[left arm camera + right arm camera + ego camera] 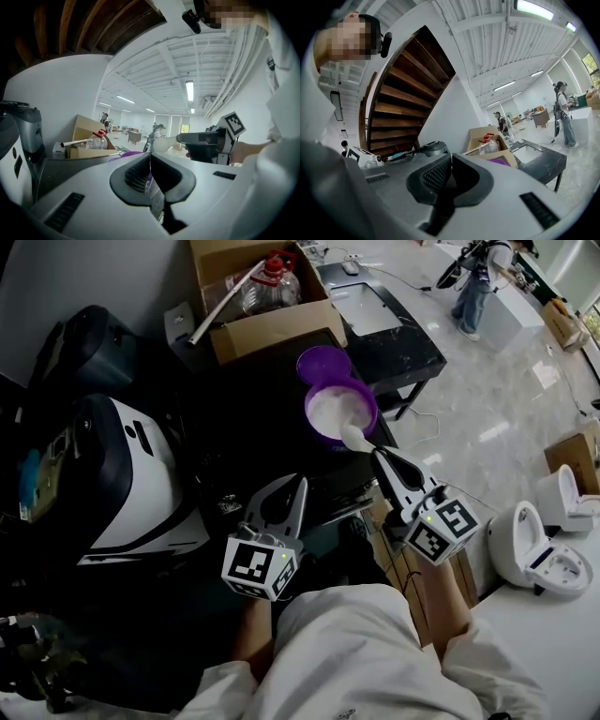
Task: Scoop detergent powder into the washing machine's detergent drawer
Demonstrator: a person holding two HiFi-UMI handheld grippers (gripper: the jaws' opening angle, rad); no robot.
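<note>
Nearest me, my left gripper (292,488) has its jaws clenched with nothing between them. My right gripper (382,457) is clamped on the white scoop (354,437). The bowl of the scoop pokes out past the jaw tips, at the near rim of the purple tub (309,413), which is filled with pale detergent powder (333,409). A cardboard box (272,324) sits beyond.

Long white ceiling strip lights (190,90) flood both fisheye gripper views, whose edges bend and fall to black; the left tool (150,159) looms slightly soft. Overhead, the black bench (253,418) sits underexposed beside a glaring, glossy pale stone floor (506,390).
</note>
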